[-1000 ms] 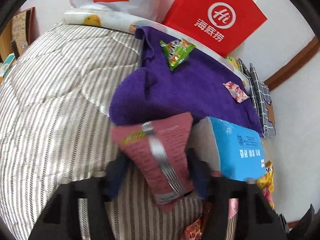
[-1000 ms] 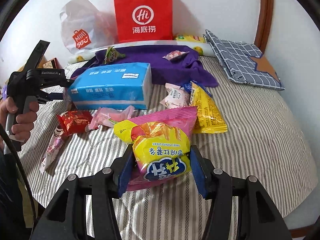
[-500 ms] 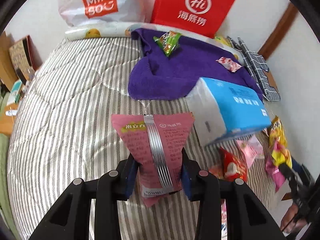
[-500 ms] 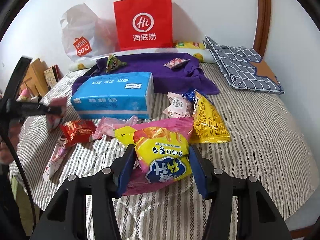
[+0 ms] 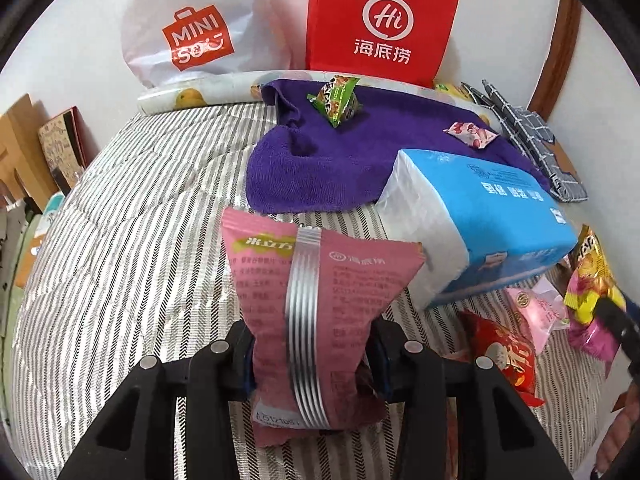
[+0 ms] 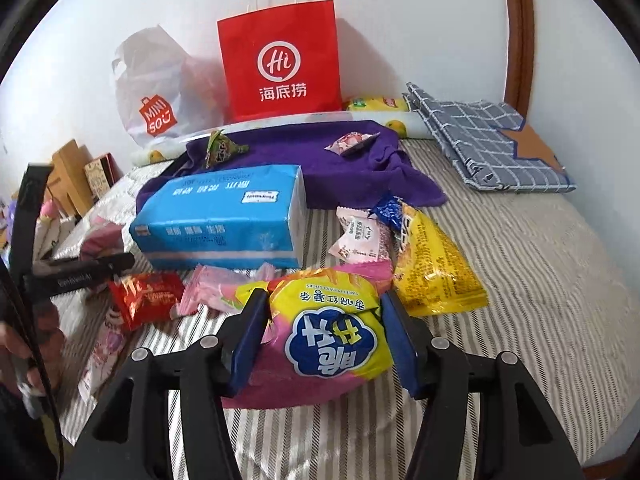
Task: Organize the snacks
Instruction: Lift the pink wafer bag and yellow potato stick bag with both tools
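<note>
Two close, downward-tilted wrist views, both toward the red bag (image 5: 380,24) (image 6: 280,60).

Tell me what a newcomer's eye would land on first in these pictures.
Probably the red paper bag upright against the wall behind the bed. Next, the two gripped snacks: a pink packet in the left gripper, a yellow-and-pink bag in the right gripper. Both grippers' jaws are opening slightly.

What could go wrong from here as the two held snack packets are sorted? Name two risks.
1. The left gripper, jaws opening, pinches only the lower part of the pink packet; it may slip out.
2. The right gripper's jaws are opening around the puffy yellow-and-pink bag, which could drop onto the loose snacks below.
</note>
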